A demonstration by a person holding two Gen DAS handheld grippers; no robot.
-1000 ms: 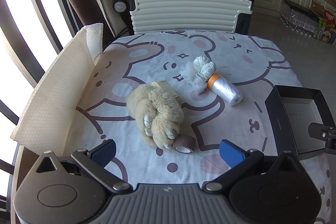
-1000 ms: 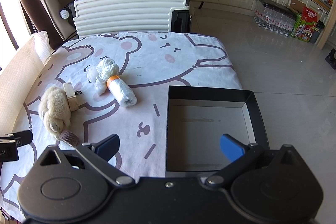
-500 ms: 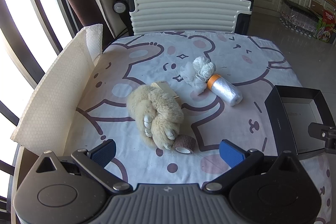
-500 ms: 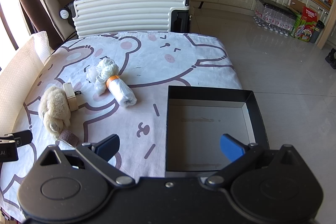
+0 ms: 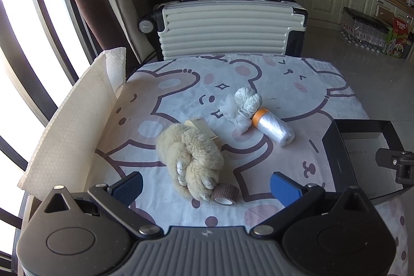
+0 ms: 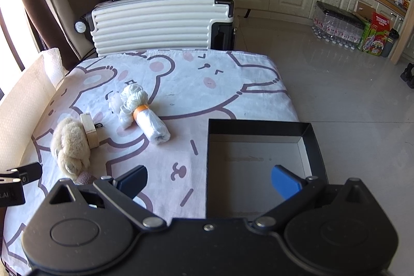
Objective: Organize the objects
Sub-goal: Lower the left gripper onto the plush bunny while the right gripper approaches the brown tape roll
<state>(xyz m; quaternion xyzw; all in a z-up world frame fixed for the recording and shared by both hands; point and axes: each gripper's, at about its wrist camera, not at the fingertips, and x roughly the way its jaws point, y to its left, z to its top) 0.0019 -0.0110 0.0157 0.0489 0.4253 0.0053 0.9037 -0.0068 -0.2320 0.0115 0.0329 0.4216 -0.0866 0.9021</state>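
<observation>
Both claws are held wide apart, nothing gripped: plush toy point(image 5: 192, 154) sits just ahead of the left claw point(image 5: 205, 184), black box point(image 6: 261, 167) under the right claw point(image 6: 209, 181)

Plush toy point(image 5: 191, 154): left on the table point(image 5: 181, 84), tape roll point(image 5: 226, 194) touching its near end.
Bag roll point(image 5: 274, 127): centre, yarn point(image 5: 247, 100) seemingly touching behind.
Box point(image 6: 258, 167): right edge.
Suitcase point(image 5: 225, 30): behind the table.

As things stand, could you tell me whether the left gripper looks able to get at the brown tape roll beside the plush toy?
Probably yes. The left gripper is open and the brown tape roll lies just ahead between its fingers. The plush toy touches the roll's left side, so one finger may nudge it.
</observation>
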